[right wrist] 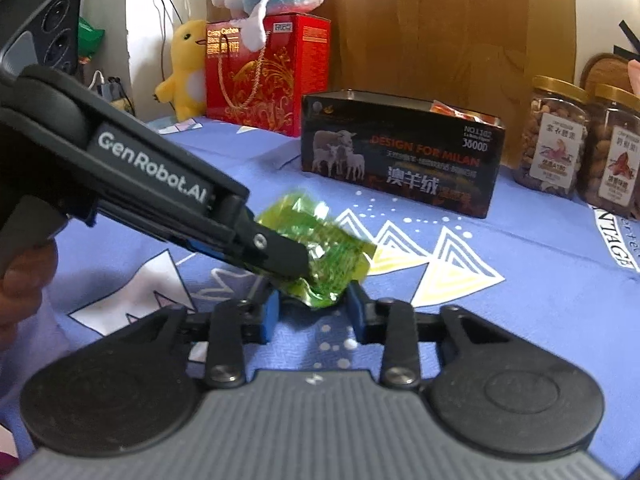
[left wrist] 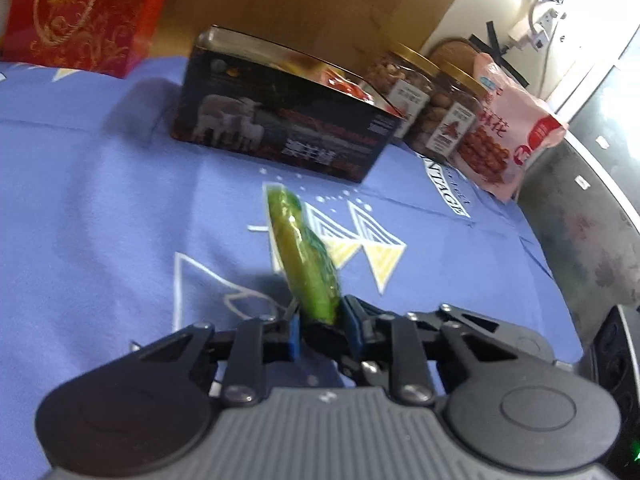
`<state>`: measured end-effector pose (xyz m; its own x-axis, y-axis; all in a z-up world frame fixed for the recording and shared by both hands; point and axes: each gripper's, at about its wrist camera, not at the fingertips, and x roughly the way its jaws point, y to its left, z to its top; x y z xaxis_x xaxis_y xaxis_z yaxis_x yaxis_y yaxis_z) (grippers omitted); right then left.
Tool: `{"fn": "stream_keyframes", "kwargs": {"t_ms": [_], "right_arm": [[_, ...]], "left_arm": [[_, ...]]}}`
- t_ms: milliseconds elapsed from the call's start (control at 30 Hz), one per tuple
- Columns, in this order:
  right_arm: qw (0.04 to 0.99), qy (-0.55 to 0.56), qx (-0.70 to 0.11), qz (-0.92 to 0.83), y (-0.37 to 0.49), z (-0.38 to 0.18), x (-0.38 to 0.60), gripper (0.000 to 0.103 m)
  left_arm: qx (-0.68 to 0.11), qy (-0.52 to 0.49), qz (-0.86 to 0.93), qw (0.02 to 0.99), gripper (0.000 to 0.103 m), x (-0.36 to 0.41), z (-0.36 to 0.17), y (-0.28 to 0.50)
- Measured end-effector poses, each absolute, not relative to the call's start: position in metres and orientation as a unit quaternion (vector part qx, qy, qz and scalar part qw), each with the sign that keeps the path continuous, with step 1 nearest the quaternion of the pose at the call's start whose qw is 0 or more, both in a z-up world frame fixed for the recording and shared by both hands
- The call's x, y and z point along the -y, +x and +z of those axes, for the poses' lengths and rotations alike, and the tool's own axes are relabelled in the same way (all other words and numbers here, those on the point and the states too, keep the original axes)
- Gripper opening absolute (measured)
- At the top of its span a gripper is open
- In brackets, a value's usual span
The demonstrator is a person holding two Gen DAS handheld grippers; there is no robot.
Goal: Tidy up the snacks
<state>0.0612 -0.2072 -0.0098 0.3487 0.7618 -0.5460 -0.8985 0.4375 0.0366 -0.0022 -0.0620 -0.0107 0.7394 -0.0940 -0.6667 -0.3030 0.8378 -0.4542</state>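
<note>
A crinkly green snack packet (left wrist: 304, 252) stands on edge above the blue printed cloth (left wrist: 100, 200), and my left gripper (left wrist: 320, 316) is shut on its near end. In the right wrist view the same packet (right wrist: 328, 252) is held by the left gripper (right wrist: 296, 264), which reaches in from the left. My right gripper (right wrist: 314, 304) has its blue pads against the packet's lower corner, shut on it. Behind stands an open black box with a sheep picture (right wrist: 400, 160), with orange packets showing inside it.
Two gold-lidded nut jars (right wrist: 556, 140) and a pink snack bag (left wrist: 508, 132) stand right of the box. A red gift box (right wrist: 260, 76), plush toys (right wrist: 188, 64) and a cardboard sheet (right wrist: 440, 28) line the back. The cloth's right edge drops to the floor (left wrist: 580, 240). A hand (right wrist: 20, 280) shows at left.
</note>
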Motion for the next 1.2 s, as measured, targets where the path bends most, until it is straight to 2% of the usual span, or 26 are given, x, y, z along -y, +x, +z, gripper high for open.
{"fn": "stream_keyframes", "kwargs": {"t_ms": [100, 300, 400, 467, 600, 700, 833, 1067, 1200], "right_arm": [[0.813, -0.143, -0.248, 0.506, 0.059, -0.01, 0.206, 0.027], [0.81, -0.13, -0.257, 0.51, 0.063, -0.01, 0.208, 0.028], [0.809, -0.129, -0.257, 0.512, 0.063, -0.01, 0.208, 0.03], [0.81, -0.128, -0.256, 0.511, 0.061, -0.01, 0.209, 0.037], [0.812, -0.123, -0.26, 0.509, 0.061, -0.01, 0.209, 0.039], [0.811, -0.125, -0.258, 0.51, 0.06, -0.01, 0.209, 0.04], [0.806, -0.118, -0.262, 0.517, 0.062, -0.01, 0.21, 0.045], [0.804, -0.116, -0.265, 0.519, 0.059, -0.01, 0.21, 0.045], [0.783, -0.076, -0.304, 0.538, 0.072, -0.007, 0.217, 0.046]], "left_arm": [[-0.353, -0.277, 0.065, 0.891, 0.022, 0.061, -0.008, -0.004], [-0.333, -0.288, 0.086, 0.894, 0.035, 0.044, 0.0, -0.02], [-0.328, -0.301, 0.091, 0.891, 0.037, 0.036, 0.0, -0.023], [-0.326, -0.312, 0.09, 0.888, 0.038, 0.032, -0.001, -0.025], [-0.327, -0.319, 0.095, 0.885, 0.039, 0.03, -0.003, -0.028], [-0.322, -0.319, 0.094, 0.886, 0.045, 0.029, -0.004, -0.032], [-0.326, -0.324, 0.089, 0.884, 0.045, 0.028, -0.01, -0.032], [-0.329, -0.331, 0.07, 0.882, 0.045, 0.019, -0.015, -0.029], [-0.321, -0.338, 0.059, 0.883, 0.045, 0.008, -0.008, -0.03]]}}
